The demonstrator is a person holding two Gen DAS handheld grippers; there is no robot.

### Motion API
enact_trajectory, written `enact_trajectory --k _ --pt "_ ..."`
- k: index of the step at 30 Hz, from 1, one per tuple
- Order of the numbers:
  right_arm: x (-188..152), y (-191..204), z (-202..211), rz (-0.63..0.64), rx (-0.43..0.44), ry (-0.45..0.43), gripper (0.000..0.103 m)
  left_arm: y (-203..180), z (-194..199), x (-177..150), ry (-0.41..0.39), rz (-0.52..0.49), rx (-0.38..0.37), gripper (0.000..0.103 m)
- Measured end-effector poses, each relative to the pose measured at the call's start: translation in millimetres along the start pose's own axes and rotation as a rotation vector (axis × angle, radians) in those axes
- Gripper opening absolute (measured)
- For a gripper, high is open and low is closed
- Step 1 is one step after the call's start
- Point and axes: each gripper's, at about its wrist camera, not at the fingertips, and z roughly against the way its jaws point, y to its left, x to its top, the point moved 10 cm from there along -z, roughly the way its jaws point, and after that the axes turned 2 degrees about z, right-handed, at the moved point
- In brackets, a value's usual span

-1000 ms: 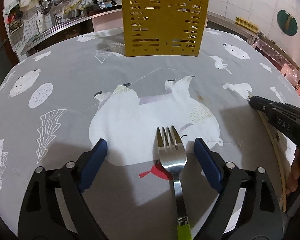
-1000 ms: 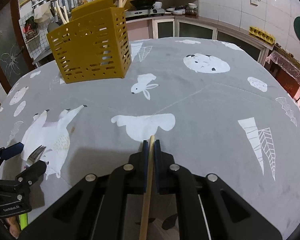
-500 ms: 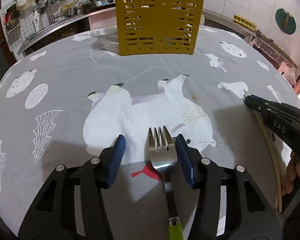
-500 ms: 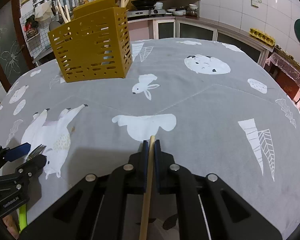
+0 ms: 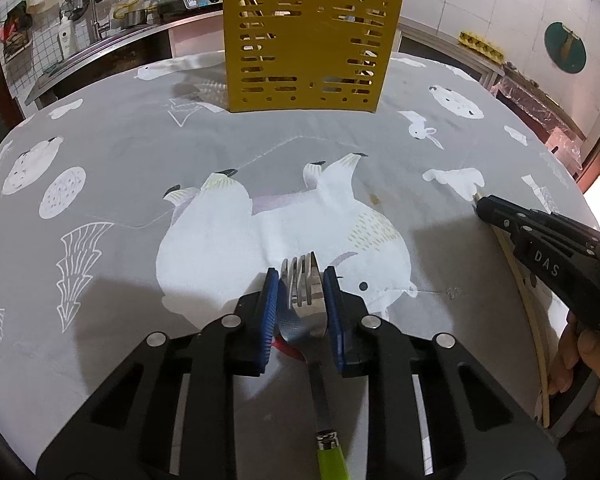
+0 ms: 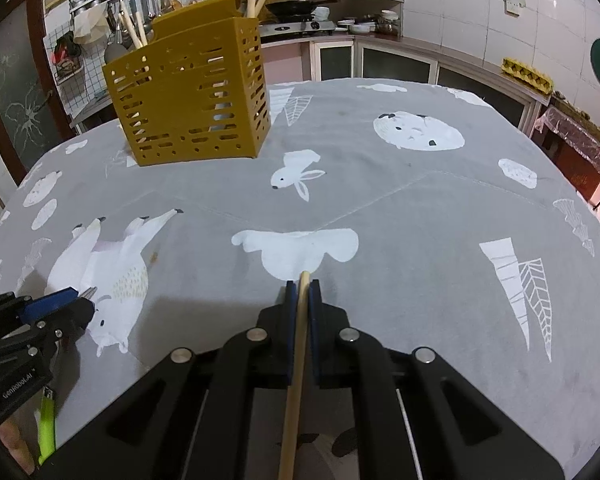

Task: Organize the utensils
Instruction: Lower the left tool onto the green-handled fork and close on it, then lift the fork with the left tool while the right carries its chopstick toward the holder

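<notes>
My left gripper (image 5: 300, 280) is shut on a steel fork (image 5: 303, 312) with a green handle (image 5: 332, 460), pinching the head just behind the tines, low over the tablecloth. My right gripper (image 6: 302, 286) is shut on a wooden chopstick (image 6: 296, 372) that runs back along the fingers. In the left wrist view the right gripper (image 5: 478, 202) shows at the right with the chopstick (image 5: 528, 312) trailing behind it. The yellow slotted utensil basket (image 5: 308, 40) stands upright at the far side; in the right wrist view the basket (image 6: 192, 100) holds a few wooden sticks.
The round table has a grey cloth (image 5: 140, 160) printed with white animals. Kitchen counters with pots and hanging tools (image 5: 112, 8) run behind it. The table's edge (image 5: 572, 176) curves away at the right.
My left gripper's jaws have closed from wide open onto the fork's head. My right gripper stays shut on the chopstick and has barely moved.
</notes>
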Motion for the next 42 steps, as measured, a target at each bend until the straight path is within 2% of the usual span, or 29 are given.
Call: enact_trajectory --k 6,13,16,22,28,32,33,34,37,40,41,42 --pt "3 -2 6 -0.027 0.013 -0.021 0.007 4 12 3 -0.037 0.019 -0.027 0.021" --pt "5 4 9 -0.018 0.012 -0.036 0.007 11 43 18 -0.131 0.021 -0.037 0.020" --pt "15 7 22 -0.021 0.018 -0.084 0.006 14 57 27 -0.175 0.029 -0.043 0.020" --pt "36 11 55 -0.025 0.024 -0.204 0.006 19 88 46 -0.306 -0.017 -0.001 0.019" --pt "52 12 81 -0.031 0.022 -0.292 0.006 26 110 60 -0.385 -0.034 0.020 0.016" --pt "53 11 72 -0.005 0.006 -0.250 0.006 32 119 65 -0.404 -0.035 0.020 0.013" --pt "52 10 68 -0.004 0.003 -0.237 0.006 33 118 65 -0.403 -0.035 0.021 0.010" --pt "49 8 58 -0.010 0.008 -0.205 0.006 35 117 66 -0.398 -0.033 0.019 0.002" --pt "40 8 38 -0.035 0.046 -0.155 0.006 41 109 66 -0.378 -0.017 0.013 0.003" --pt "35 10 26 0.003 0.004 -0.135 0.008 44 99 68 -0.360 -0.008 0.006 0.002" --pt "35 10 24 0.014 -0.009 -0.129 0.020 45 96 68 -0.355 -0.006 0.002 0.002" --pt "35 10 23 0.020 -0.015 -0.126 0.046 46 94 69 -0.351 -0.002 0.000 0.002"
